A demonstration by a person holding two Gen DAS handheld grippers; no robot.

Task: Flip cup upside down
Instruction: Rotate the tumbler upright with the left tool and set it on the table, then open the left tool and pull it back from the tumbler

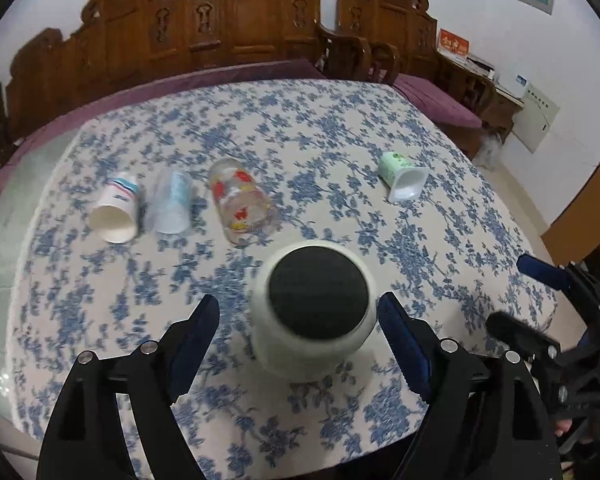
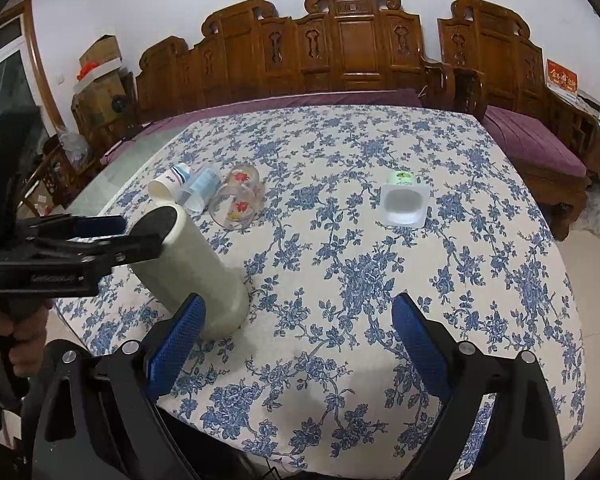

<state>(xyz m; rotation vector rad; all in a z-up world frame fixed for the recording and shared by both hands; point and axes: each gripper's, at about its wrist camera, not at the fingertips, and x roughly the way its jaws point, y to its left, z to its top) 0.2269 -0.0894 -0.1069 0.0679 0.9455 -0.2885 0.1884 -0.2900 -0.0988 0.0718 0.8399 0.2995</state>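
Observation:
A tall cream cup (image 1: pixel 314 320) with a dark end facing up stands on the floral tablecloth (image 1: pixel 300 128), leaning a little. In the right wrist view the cup (image 2: pixel 196 268) leans left. My left gripper (image 1: pixel 300 332) is open, its blue-padded fingers on either side of the cup's top, apart from it. It shows from the side in the right wrist view (image 2: pixel 112 236), level with the cup's top. My right gripper (image 2: pixel 296 340) is open and empty, right of the cup's base. It shows at the right edge of the left wrist view (image 1: pixel 532 300).
Several cups lie on their sides farther back: a white paper cup (image 1: pixel 116 212), a clear blue plastic cup (image 1: pixel 172 204), a glass with red flowers (image 1: pixel 240 204) and a green-and-white yogurt cup (image 1: pixel 404 176). Carved wooden benches (image 2: pixel 340 48) with purple cushions stand behind the table.

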